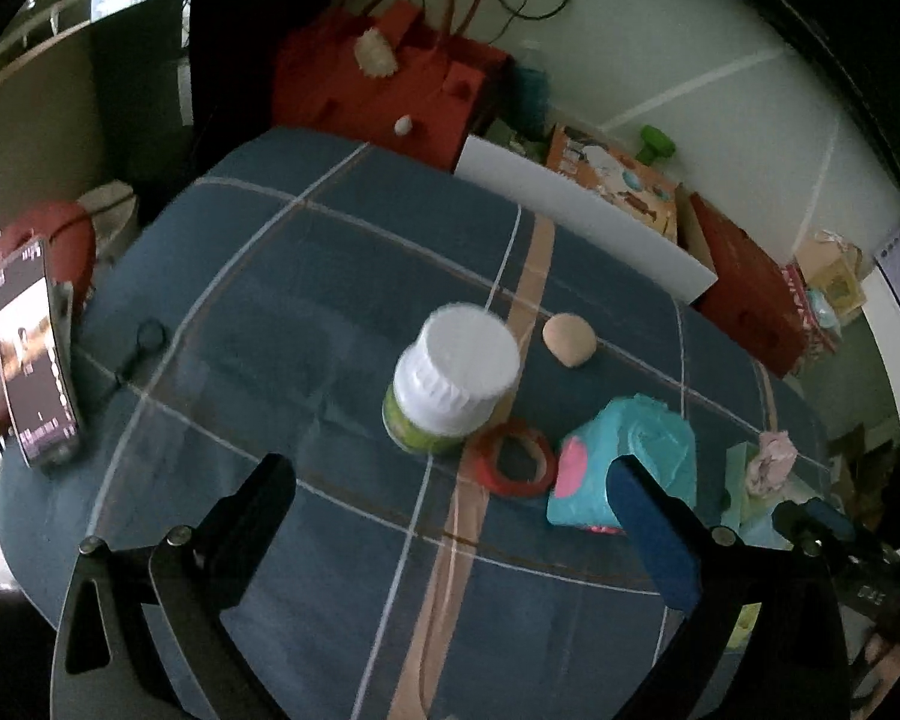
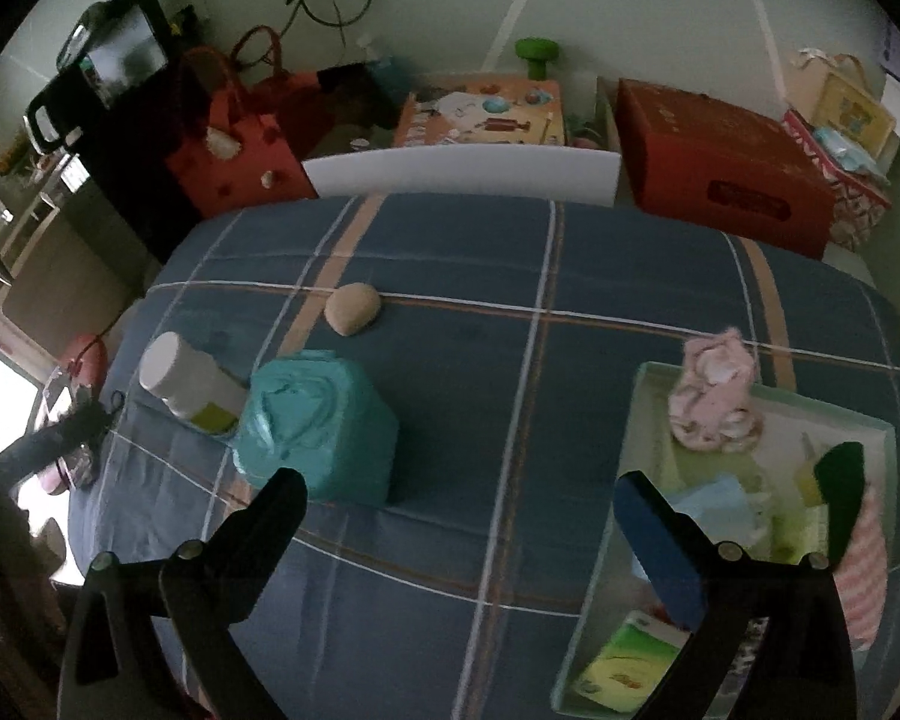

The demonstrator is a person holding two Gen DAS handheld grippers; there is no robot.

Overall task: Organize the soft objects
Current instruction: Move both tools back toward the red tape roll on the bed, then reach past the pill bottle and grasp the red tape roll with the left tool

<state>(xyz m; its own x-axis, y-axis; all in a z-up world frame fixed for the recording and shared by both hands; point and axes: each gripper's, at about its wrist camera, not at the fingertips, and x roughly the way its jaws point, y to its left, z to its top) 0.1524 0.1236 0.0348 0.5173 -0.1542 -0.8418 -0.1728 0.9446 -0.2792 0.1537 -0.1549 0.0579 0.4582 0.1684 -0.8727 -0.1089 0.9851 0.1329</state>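
A teal soft pack (image 1: 627, 459) (image 2: 318, 426) stands on the blue plaid table. A beige soft pad (image 1: 569, 339) (image 2: 352, 308) lies farther back. A pale green tray (image 2: 642, 414) (image 1: 741, 468) at the right holds a pink cloth (image 2: 714, 399) (image 1: 771, 459), a striped cloth (image 2: 864, 564) and small packets. My left gripper (image 1: 456, 498) is open and empty, low over the table in front of a white-capped bottle (image 1: 450, 378) (image 2: 189, 384). My right gripper (image 2: 462, 510) is open and empty, between the teal pack and the tray.
A red tape ring (image 1: 516, 459) lies beside the bottle. A phone (image 1: 33, 360) stands at the table's left edge. Red bags (image 1: 384, 78) and boxes (image 2: 726, 162), a white board (image 2: 462, 177) and an orange box (image 2: 480, 111) line the far side.
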